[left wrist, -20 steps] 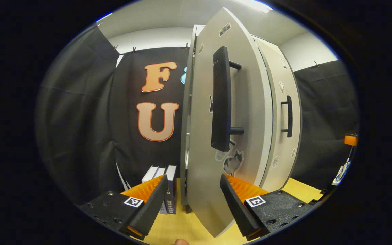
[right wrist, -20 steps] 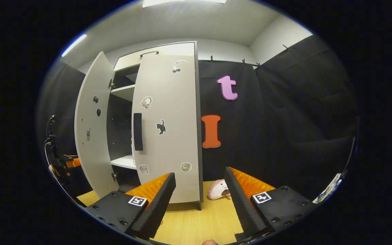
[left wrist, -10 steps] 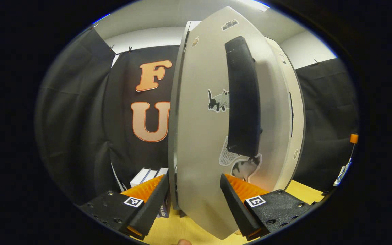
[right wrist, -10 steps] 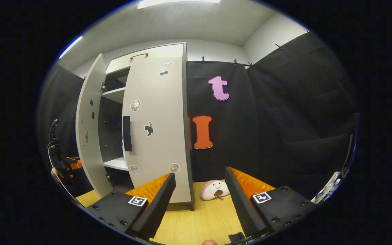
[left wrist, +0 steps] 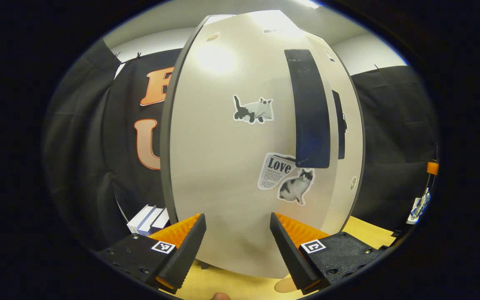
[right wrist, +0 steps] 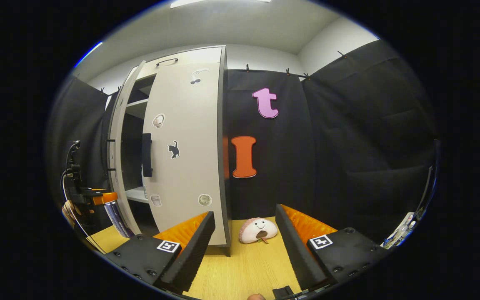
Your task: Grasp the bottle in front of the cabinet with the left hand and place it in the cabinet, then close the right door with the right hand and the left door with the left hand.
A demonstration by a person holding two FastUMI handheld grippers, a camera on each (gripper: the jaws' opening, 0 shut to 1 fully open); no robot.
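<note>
Cabinet [right wrist: 190, 146] is pale beige laminate w/ dark grey edging, smooth and a bit glossy: ceiling light glares off the left door [left wrist: 223, 146] in the left gripper view. That door carries a flat matte-black bar handle [left wrist: 310, 108], tall and rectangular, plus cut-out stickers: a cat in a ghost sheet [left wrist: 253, 110], a newspaper-style scrap [left wrist: 274, 171] and a black-and-white cat [left wrist: 296, 187]. Beyond its edge, the right door [left wrist: 346, 137] w/ its own black handle.

From the right gripper view the right door [right wrist: 186, 158] looks about shut; the left door [right wrist: 117, 150] stands ajar at a narrow angle, w/ shelves [right wrist: 138, 108] visible in the gap. Bottle is inside on the lower shelf, just a pale sliver [right wrist: 143, 177] behind the right door's handle; can't make out more.

Counter [right wrist: 244, 266] is light yellow wood-grain. A round plush w/ a smiling face [right wrist: 258, 230] lies on it beside the cabinet's right foot. Boxes, white and blue-grey [left wrist: 146, 217], sit left of the cabinet.

Left hand-held gripper [left wrist: 236, 246]: black ribbed foam pads backed by orange ridged plastic, spread wide, gripping nothing; the left door's face sits right between and ahead of the fingers, contact not clear. Right hand-held gripper [right wrist: 244, 246]: same build, spread wide, empty, over the counter, apart from the cabinet.
</note>
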